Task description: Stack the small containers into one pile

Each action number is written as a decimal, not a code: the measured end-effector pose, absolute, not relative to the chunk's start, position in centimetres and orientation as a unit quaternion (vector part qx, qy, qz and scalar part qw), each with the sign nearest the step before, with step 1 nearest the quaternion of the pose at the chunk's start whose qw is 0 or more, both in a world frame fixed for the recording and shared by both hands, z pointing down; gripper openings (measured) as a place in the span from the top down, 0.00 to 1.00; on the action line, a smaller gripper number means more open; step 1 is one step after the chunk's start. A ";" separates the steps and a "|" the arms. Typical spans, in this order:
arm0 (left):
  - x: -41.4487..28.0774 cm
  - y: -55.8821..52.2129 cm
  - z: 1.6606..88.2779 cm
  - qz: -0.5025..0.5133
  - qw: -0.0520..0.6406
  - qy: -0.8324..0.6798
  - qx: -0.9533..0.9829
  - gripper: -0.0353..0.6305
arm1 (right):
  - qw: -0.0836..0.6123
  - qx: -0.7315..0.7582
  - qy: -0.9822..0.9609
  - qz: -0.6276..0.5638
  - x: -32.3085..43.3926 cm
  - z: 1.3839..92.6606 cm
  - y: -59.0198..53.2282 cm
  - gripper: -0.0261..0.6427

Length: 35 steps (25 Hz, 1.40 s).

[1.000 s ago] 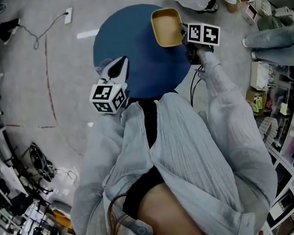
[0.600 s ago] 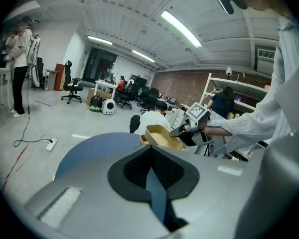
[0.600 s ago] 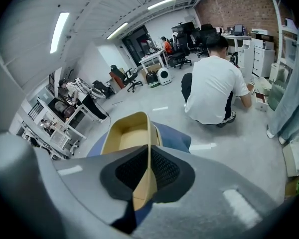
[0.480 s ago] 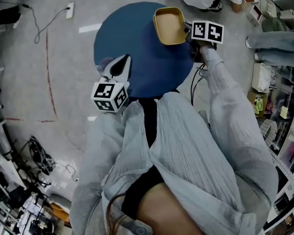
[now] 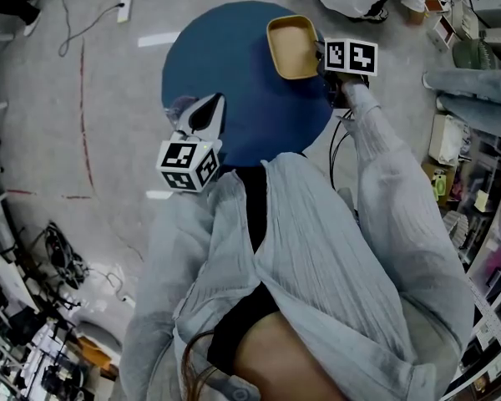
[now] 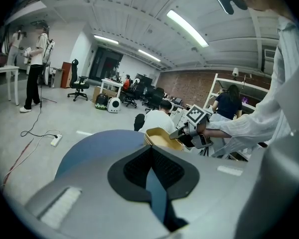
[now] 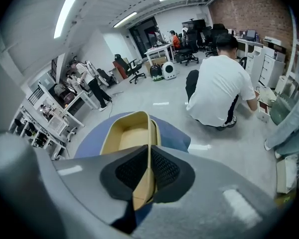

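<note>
Yellow container (image 5: 294,48) sits pinched in my right fingers (image 5: 320,57): in the right gripper view the two pads (image 7: 165,169) close on its near wall, one pad inside the tub and one outside, with the open tray (image 7: 129,138) stretching away from the fingertips. From the head view it hangs over the far right rim of the round blue table (image 5: 234,82), partly past the edge; I cannot tell whether its base touches the top. My left fingers (image 5: 207,111) are pressed together at the tips with nothing between them, only the blue table (image 6: 99,143) showing through the narrow slit behind the pads (image 6: 134,169). They hover over the near left side of the table, well apart from the right fingers. Seen along my left fingers, the container (image 6: 162,138) lies ahead and slightly to the right, with the right gripper (image 6: 182,133) just beyond it. Past my right fingers, beyond the table (image 7: 174,133), a person in a white shirt (image 7: 219,88) crouches on the floor.
</note>
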<state>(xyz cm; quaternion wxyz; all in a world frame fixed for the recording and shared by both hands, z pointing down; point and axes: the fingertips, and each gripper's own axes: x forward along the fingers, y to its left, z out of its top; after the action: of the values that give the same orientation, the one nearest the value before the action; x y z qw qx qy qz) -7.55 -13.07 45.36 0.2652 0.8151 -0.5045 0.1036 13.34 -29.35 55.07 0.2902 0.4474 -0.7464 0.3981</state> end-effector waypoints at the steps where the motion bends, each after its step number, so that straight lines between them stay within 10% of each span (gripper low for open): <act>1: -7.5 -13.0 45.4 0.104 0.266 -0.505 0.815 0.93 | 0.294 0.450 -0.746 0.393 13.3 55.1 -29.3 0.93; 19: -6.7 -12.2 45.5 0.104 0.271 -0.511 0.809 0.93 | 0.460 0.431 -0.747 0.213 13.0 58.2 -27.1 0.68; 35: -7.9 -11.9 45.1 0.103 0.260 -0.480 0.831 0.93 | 0.371 0.469 -0.771 0.219 12.8 56.0 -26.6 0.26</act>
<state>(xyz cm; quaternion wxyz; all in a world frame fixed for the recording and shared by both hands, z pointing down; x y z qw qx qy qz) -7.93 -11.86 45.14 0.2601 0.8314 -0.4801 0.1031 12.81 -26.58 56.00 0.3714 0.4691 -0.7706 0.2194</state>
